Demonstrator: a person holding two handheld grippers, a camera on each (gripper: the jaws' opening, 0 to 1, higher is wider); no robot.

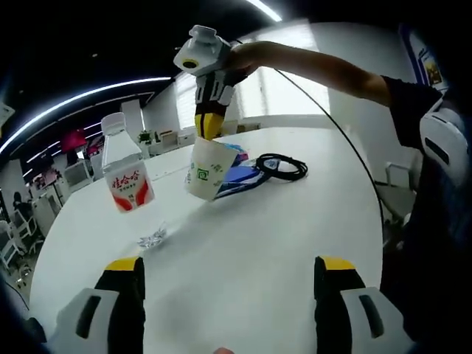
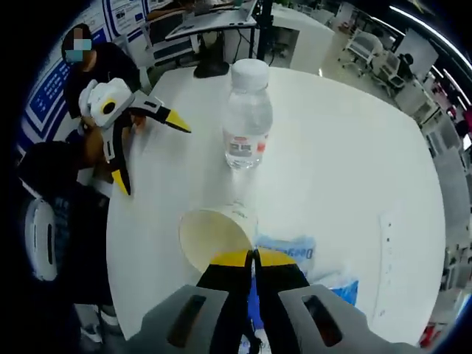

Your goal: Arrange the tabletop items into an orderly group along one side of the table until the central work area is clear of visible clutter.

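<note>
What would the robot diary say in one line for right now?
right claw: shut on paper cup rim, cup tilted | left claw: open, holding nothing | water bottle: upright on table

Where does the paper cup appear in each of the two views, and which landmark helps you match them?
Left gripper view: the paper cup sits above centre, tilted, its rim pinched by the right tool coming down from above.
Right gripper view: the paper cup is low, left of centre, mouth towards the camera, just above that tool's closed tips.
Shared landmark: the water bottle, standing beside the cup.
</note>
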